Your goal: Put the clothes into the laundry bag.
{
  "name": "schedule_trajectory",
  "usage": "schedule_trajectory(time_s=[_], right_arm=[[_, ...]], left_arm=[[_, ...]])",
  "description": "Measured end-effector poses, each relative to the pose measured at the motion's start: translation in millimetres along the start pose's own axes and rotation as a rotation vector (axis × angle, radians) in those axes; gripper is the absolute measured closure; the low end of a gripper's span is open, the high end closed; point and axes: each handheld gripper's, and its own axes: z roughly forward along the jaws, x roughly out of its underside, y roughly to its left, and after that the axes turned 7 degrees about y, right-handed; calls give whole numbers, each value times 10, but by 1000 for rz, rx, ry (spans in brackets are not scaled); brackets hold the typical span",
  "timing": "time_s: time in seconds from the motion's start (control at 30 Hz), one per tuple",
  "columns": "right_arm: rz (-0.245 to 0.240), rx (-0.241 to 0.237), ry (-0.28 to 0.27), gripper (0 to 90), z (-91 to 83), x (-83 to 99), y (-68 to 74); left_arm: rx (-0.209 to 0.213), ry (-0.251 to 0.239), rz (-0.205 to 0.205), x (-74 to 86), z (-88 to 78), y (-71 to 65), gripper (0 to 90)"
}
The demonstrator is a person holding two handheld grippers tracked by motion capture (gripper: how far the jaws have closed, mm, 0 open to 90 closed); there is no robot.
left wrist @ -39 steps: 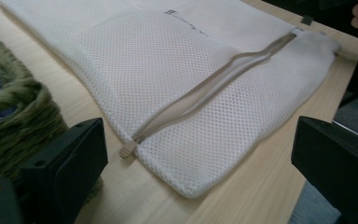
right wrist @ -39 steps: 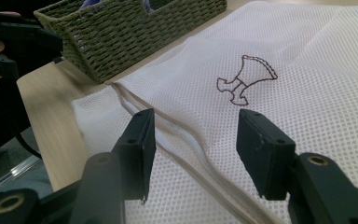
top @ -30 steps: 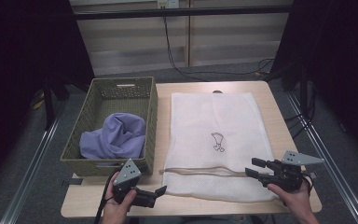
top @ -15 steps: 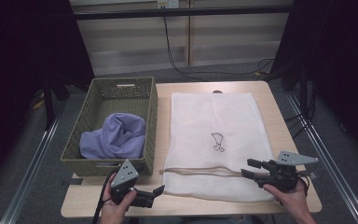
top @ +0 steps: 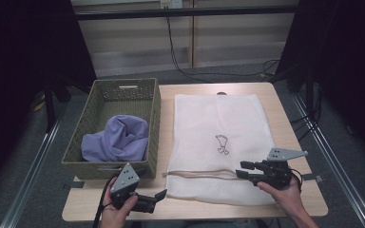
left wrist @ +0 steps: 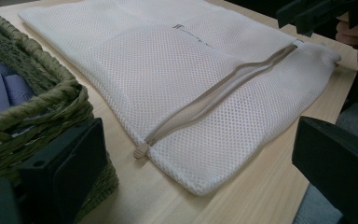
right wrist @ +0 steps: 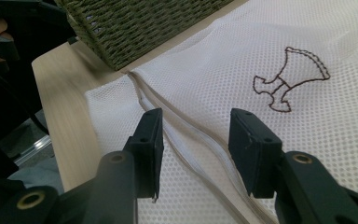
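White mesh laundry bag [top: 221, 137] lies flat beside woven basket [top: 111, 99].

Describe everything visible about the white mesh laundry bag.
The white mesh laundry bag lies flat on the wooden table, right of the wicker basket. It looks like fine netting with a small dark embroidered emblem mid-panel. A beige zipper crosses its near end, with the pull toward the basket. The right claw, open, hovers over the zipper's end.

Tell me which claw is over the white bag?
The right claw. Its open jaws hover over the white mesh bag, near the zipper. The left claw is over bare table, beside the basket.
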Motion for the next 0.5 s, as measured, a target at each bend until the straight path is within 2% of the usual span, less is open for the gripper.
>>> schedule_trajectory(time_s=[0.23,0.5], right_arm=[[-7,-44,32,580,122,-130,-22],[-42,-68,81,610,271,-316,-50]], left_arm=[[0,-2,-5,-2,-9,-1,31],[6,5,15,-8,1,-13,31]])
